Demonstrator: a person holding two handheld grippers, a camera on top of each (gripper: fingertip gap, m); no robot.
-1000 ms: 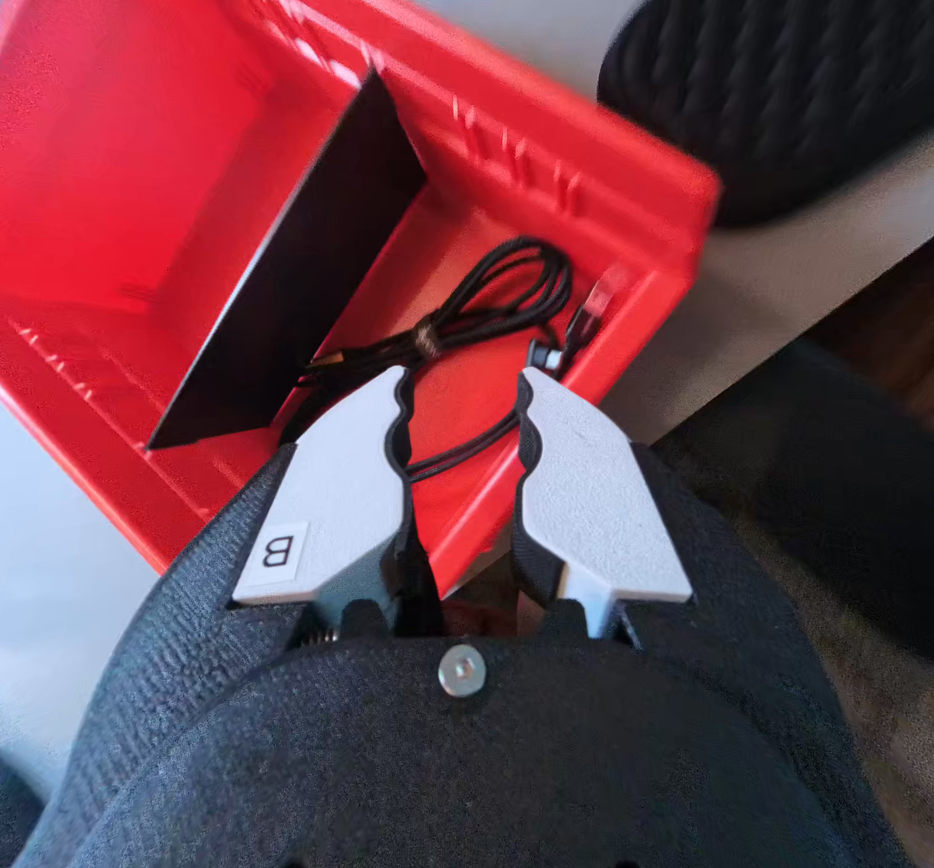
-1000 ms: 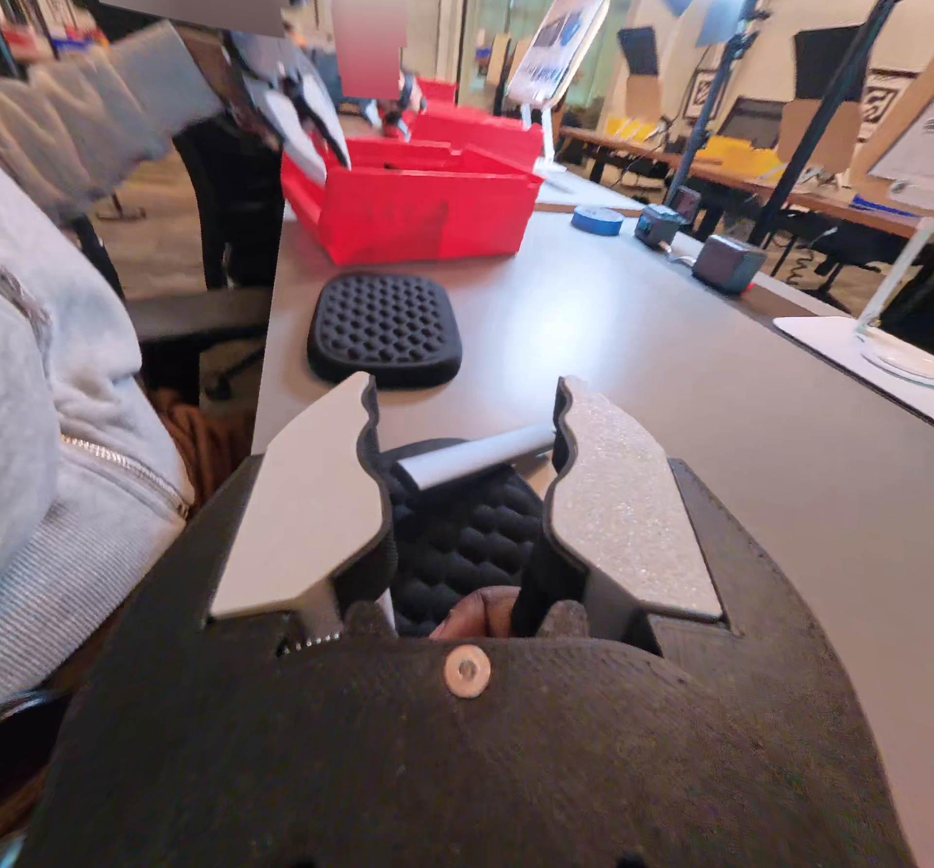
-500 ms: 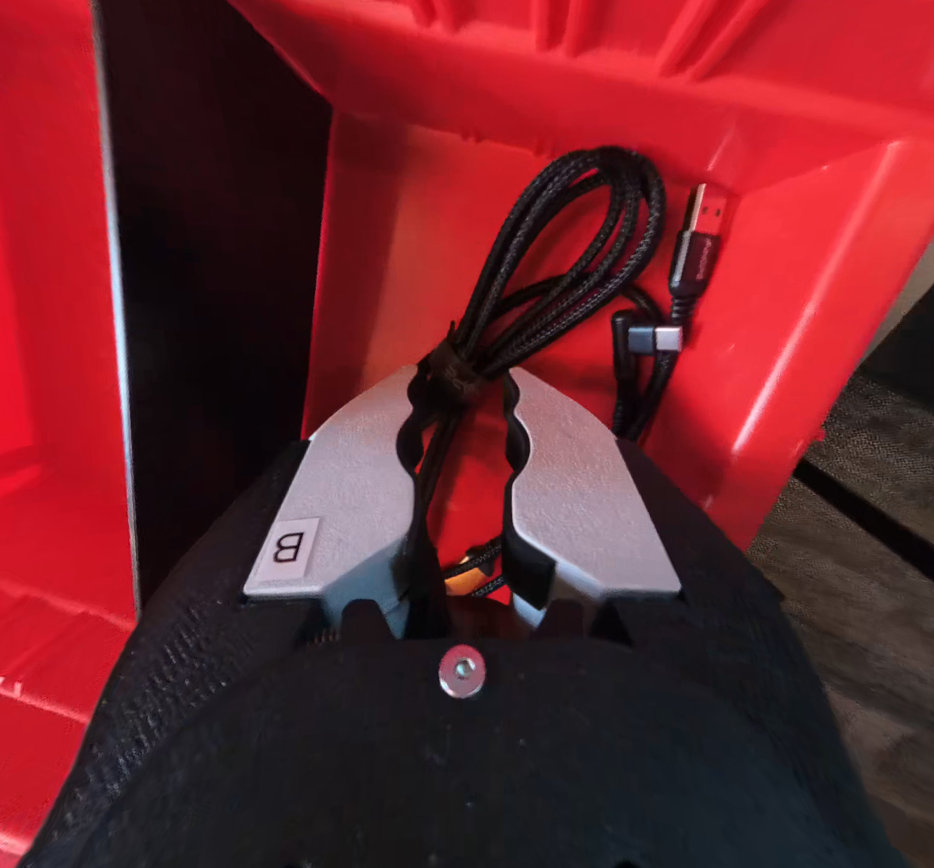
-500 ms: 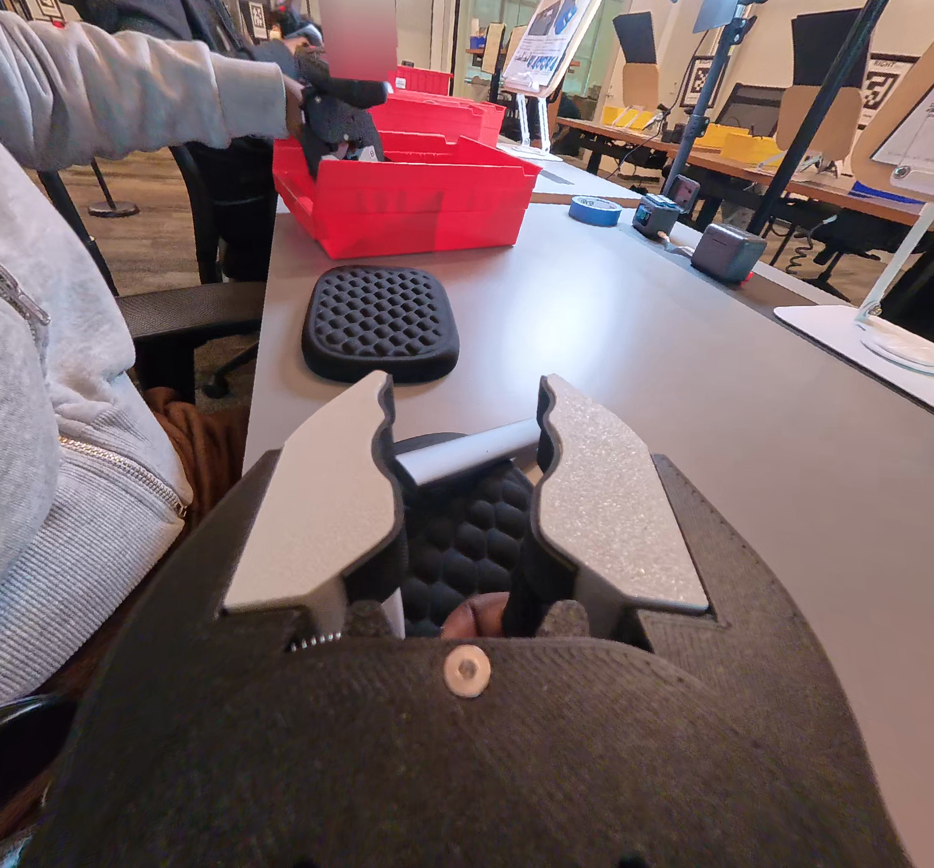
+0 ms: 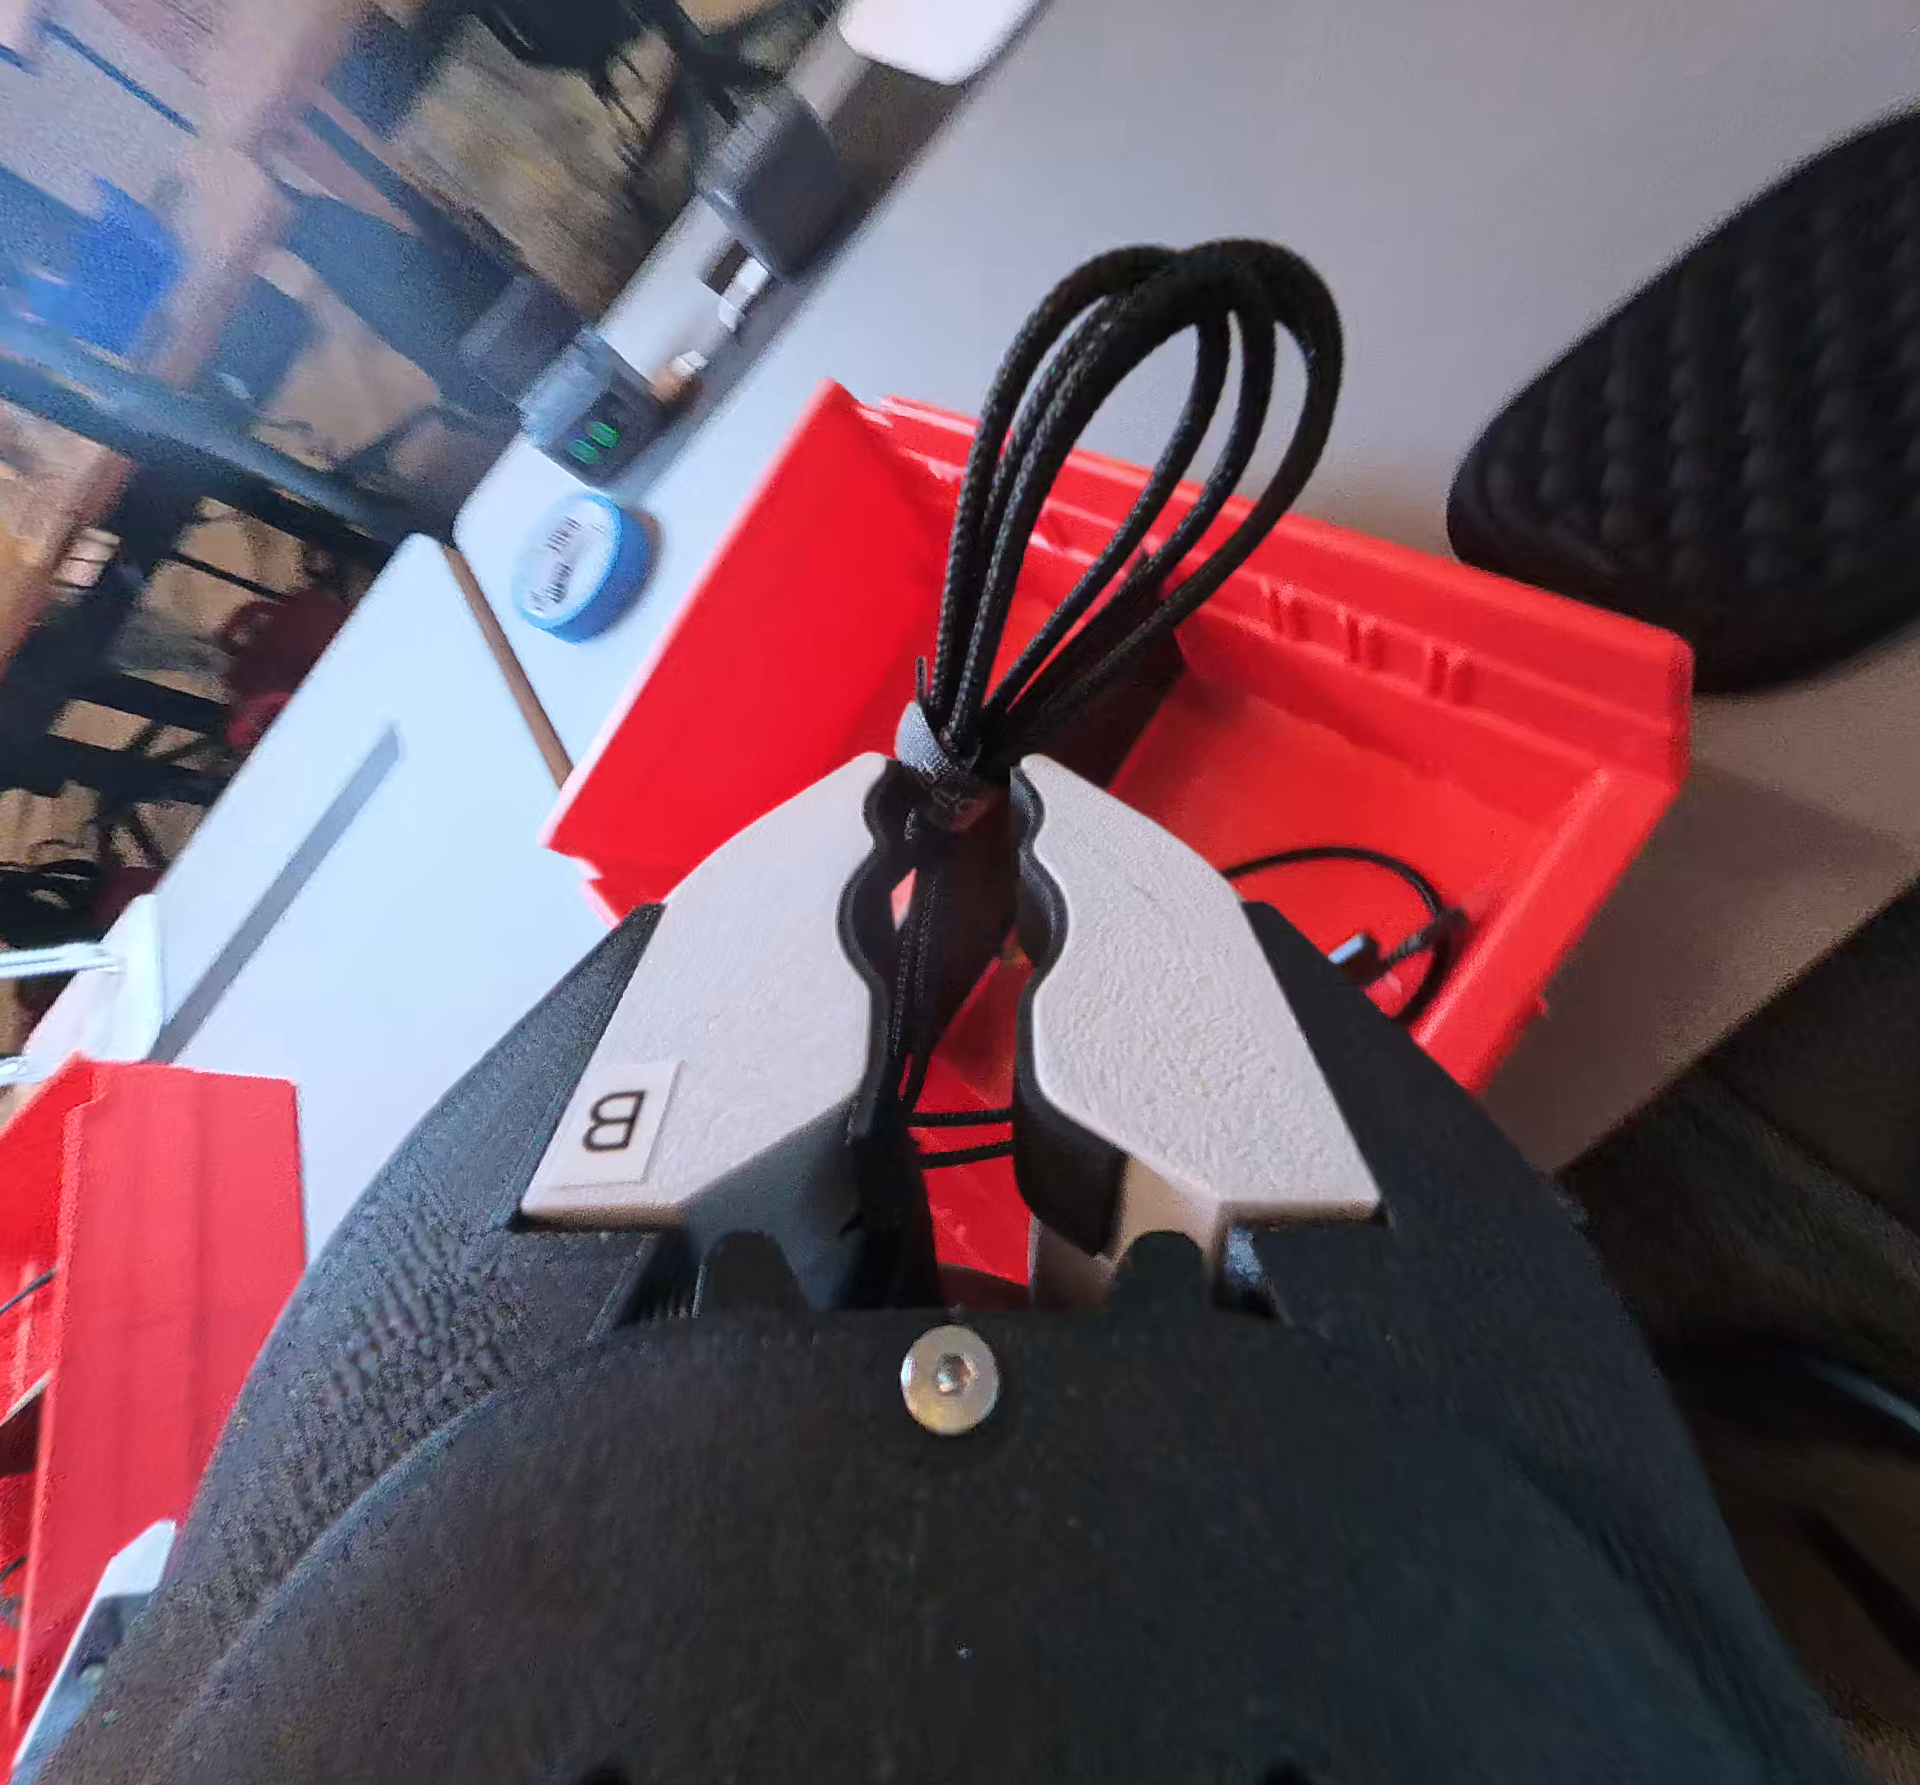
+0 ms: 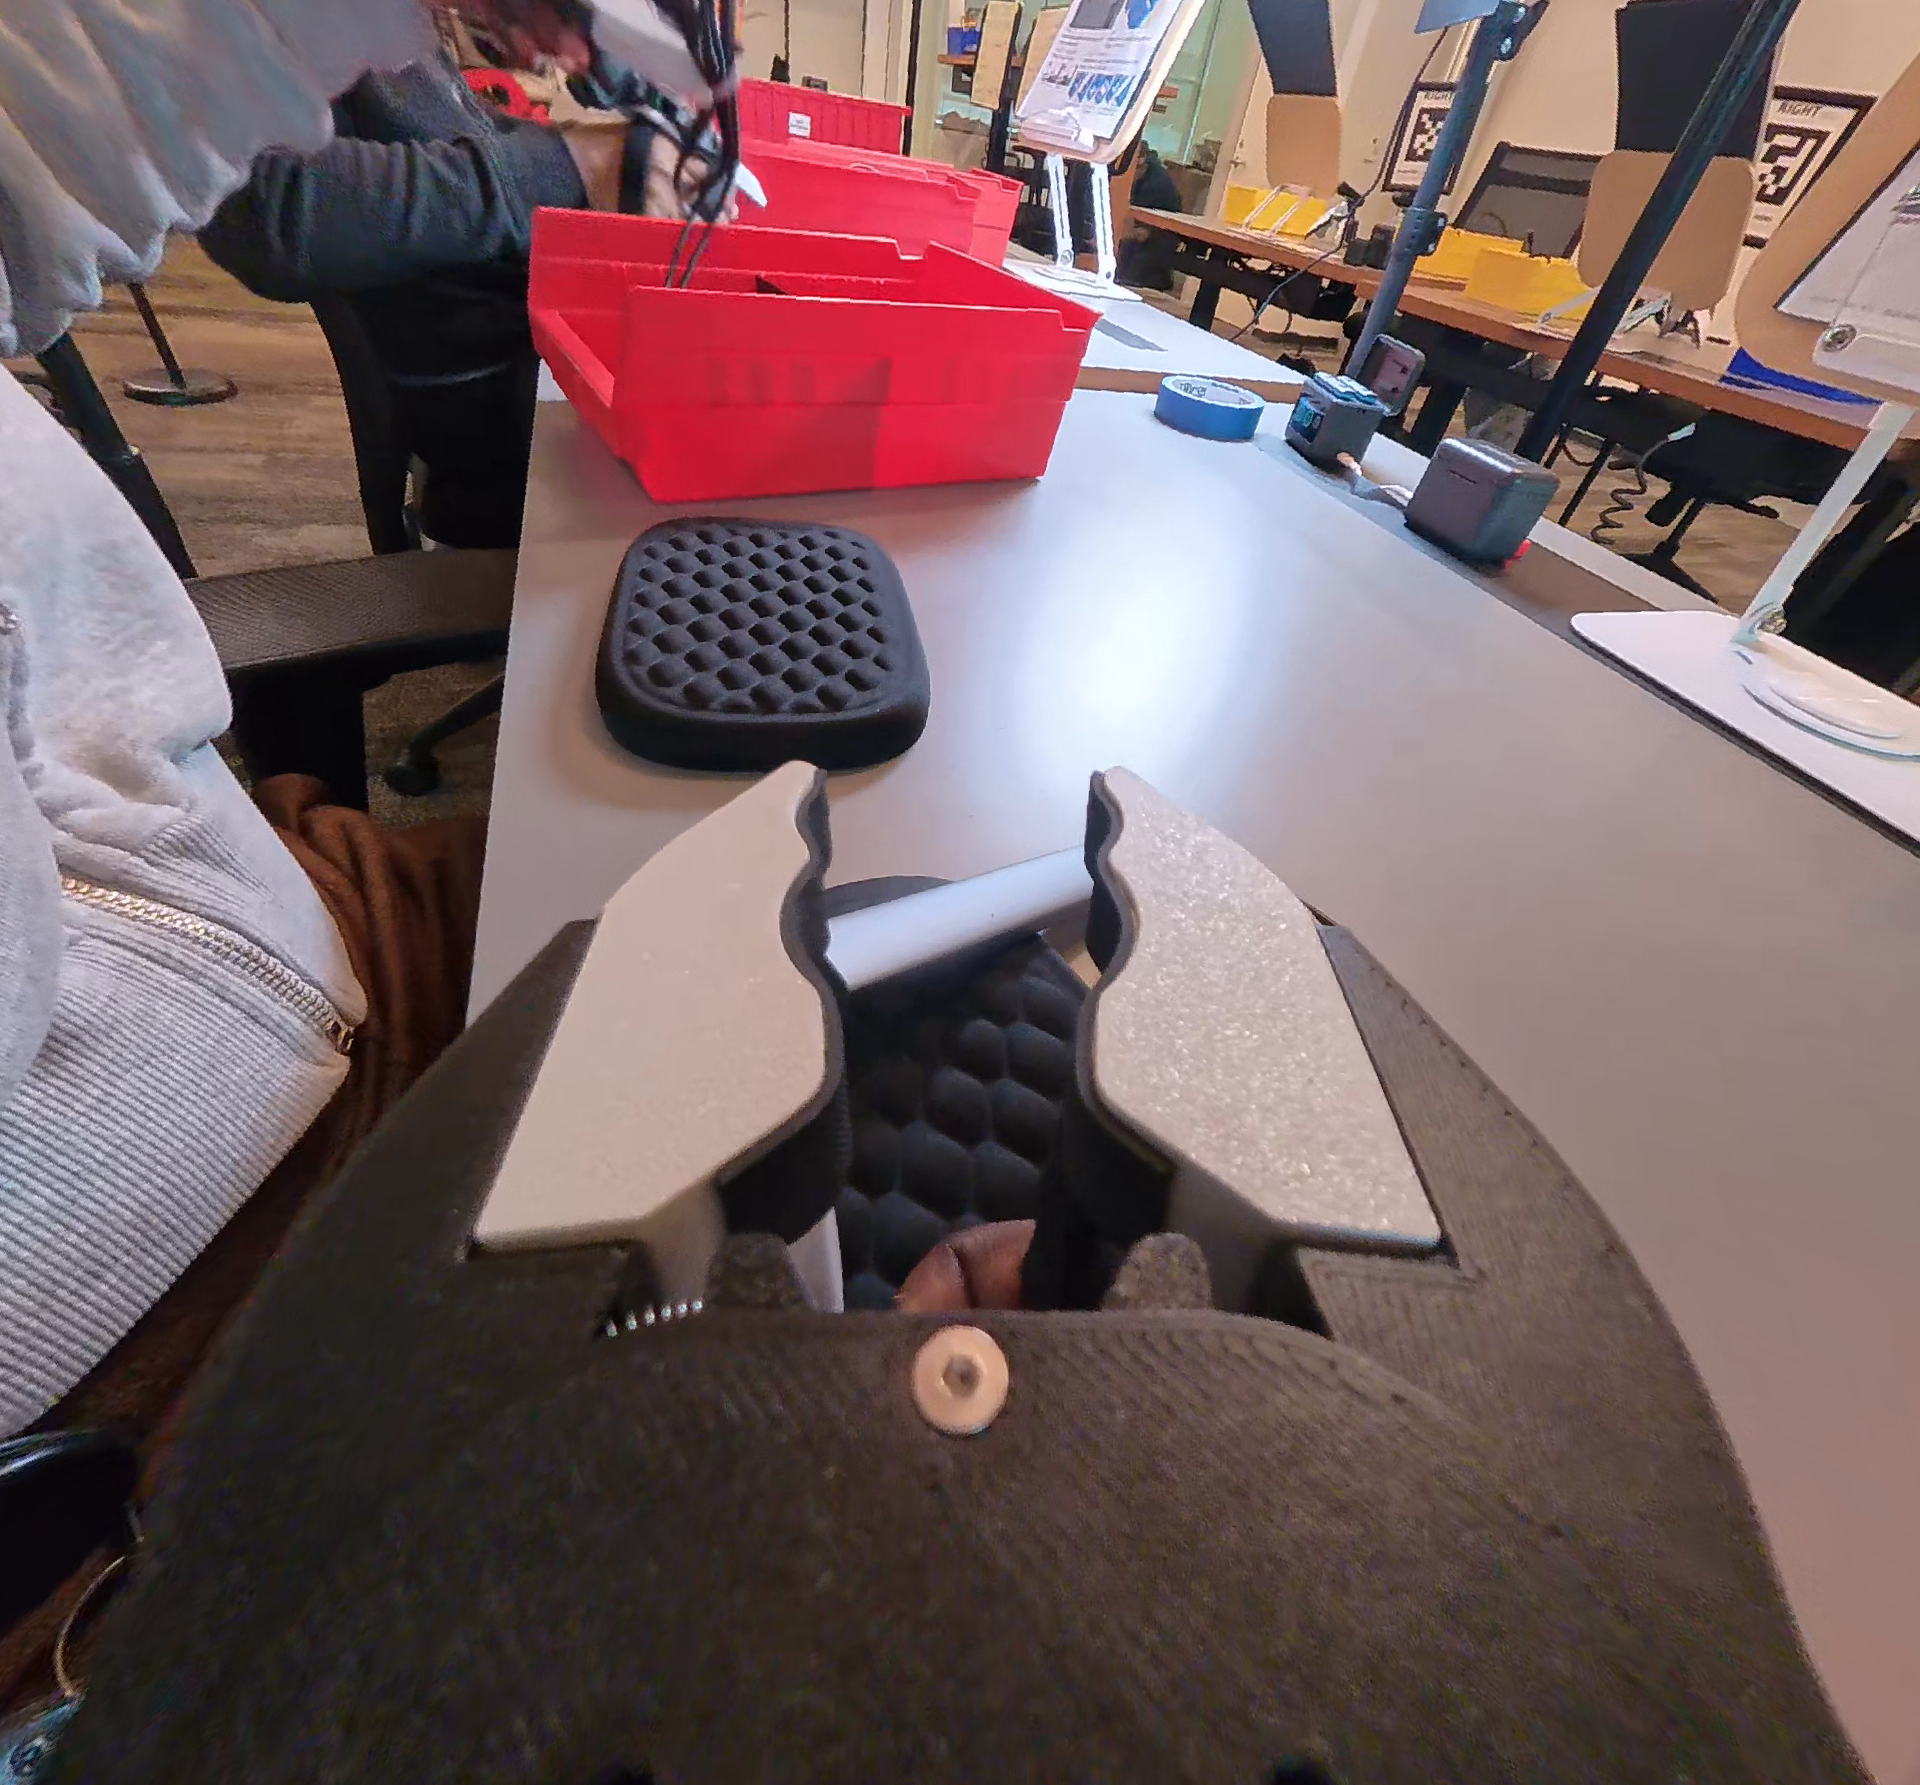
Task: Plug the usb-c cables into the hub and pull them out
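Observation:
My left gripper [image 5: 951, 790] is shut on a bundle of black braided usb-c cable [image 5: 1132, 488], gripped at its strap. It holds the bundle in the air above the red bin [image 5: 1455, 696]. A second thin black cable [image 5: 1382, 914] lies in the bin. In the right wrist view the left gripper [image 6: 644, 10] shows blurred at top left, with cable ends [image 6: 696, 166] dangling over the bin [image 6: 831, 405]. My right gripper [image 6: 956, 800] is low over a black pad [image 6: 956, 1091], jaws apart. The silver hub [image 6: 956, 914] lies slanted between its fingers.
A second black honeycomb pad [image 6: 764, 644] lies on the grey table [image 6: 1299, 748] between the right gripper and the bin. A blue tape roll [image 6: 1210, 405], small grey boxes [image 6: 1481, 499] and a white stand base [image 6: 1766, 686] sit along the far side. A person in a grey sleeve [image 6: 135, 800] is at left. The gap from one gripper's tips to the other's is roughly 45 centimetres.
My left gripper went down into the bin, closed on the cable bundle and lifted it out. My right gripper's jaws narrowed a little around the hub.

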